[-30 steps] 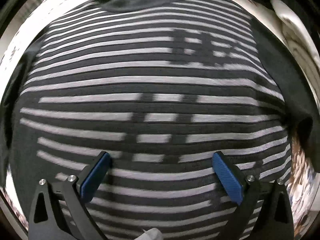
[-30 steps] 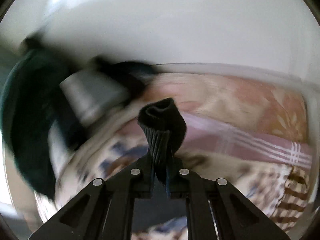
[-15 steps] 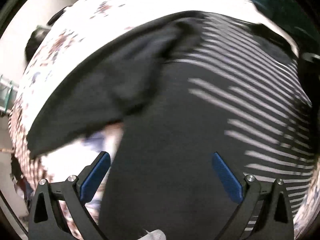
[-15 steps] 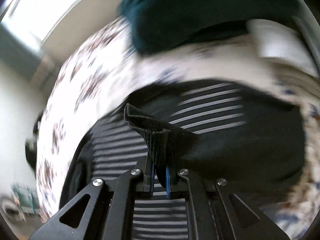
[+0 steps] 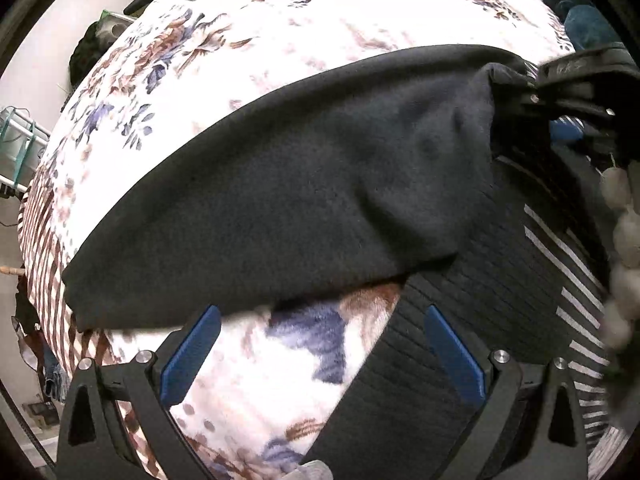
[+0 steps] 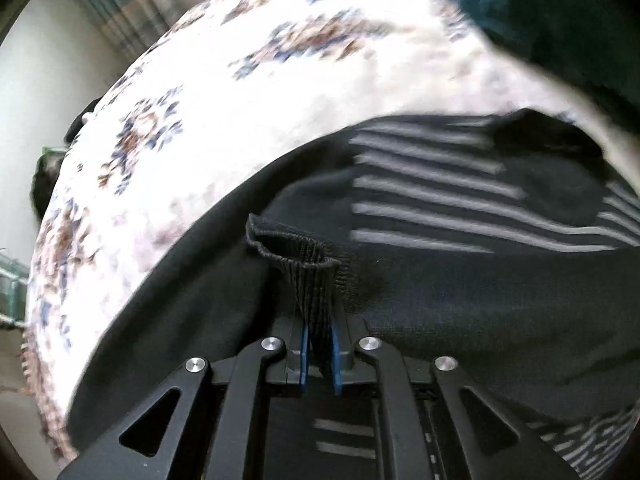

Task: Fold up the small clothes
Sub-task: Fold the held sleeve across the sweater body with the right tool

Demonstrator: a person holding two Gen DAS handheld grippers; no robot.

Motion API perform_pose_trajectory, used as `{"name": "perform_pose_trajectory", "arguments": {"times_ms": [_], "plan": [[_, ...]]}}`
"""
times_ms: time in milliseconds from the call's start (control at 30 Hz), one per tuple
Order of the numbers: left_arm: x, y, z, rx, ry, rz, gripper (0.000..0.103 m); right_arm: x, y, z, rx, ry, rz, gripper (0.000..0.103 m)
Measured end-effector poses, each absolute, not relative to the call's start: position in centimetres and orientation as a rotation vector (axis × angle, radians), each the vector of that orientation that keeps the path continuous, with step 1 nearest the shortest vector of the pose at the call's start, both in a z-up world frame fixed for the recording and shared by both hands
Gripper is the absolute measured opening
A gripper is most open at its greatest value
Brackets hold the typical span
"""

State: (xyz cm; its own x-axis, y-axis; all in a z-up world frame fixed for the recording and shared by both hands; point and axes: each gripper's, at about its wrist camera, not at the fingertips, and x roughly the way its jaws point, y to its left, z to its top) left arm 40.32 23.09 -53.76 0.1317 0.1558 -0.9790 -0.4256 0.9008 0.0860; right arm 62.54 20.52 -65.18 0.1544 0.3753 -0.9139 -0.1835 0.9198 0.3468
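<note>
Here, a dark striped sweater [image 5: 472, 360] lies spread on a bed under a floral bedspread [image 5: 280, 12], one plain dark sleeve [image 5: 280, 208] folded across toward the left. The left tool [image 5: 320, 356] hangs above the spot where the sleeve's lower edge meets the sweater's ribbed hem — its blue pads [image 5: 188, 356] stand wide apart with nothing between them. To the right, the right tool [image 6: 319, 354] has the sleeve's ribbed cuff [image 6: 304, 256] standing between its narrow blue pads, and its jaws are opening — the cuff looks pinched there. A dark teal cloth [image 6: 540, 12] sits bunched at the bed's far right edge.
</note>
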Motion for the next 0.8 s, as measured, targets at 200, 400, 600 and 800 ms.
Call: {"name": "perform_pose_trajectory", "arguments": {"times_ms": [200, 400, 600, 800], "plan": [[44.2, 22.0, -51.1, -0.265, 1.331, 0.356, 0.103, 62.1, 8.7, -62.2, 0.49, 1.399, 0.379, 0.065], [52.8, 17.7, -50.5, -0.223, 1.253, 0.237, 0.103, 60.2, -8.3, -62.2, 0.464, 1.406, -0.009, 0.065], [58.5, 13.7, -56.5, 0.06, 1.32, 0.24, 0.103, 56.7, -17.6, -66.5, 0.417, 1.504, -0.219, 0.066], [56.6, 17.0, -58.7, -0.015, 1.384, 0.241, 0.103, 51.3, -18.1, -69.9, 0.263, 1.644, -0.207, 0.065]]}}
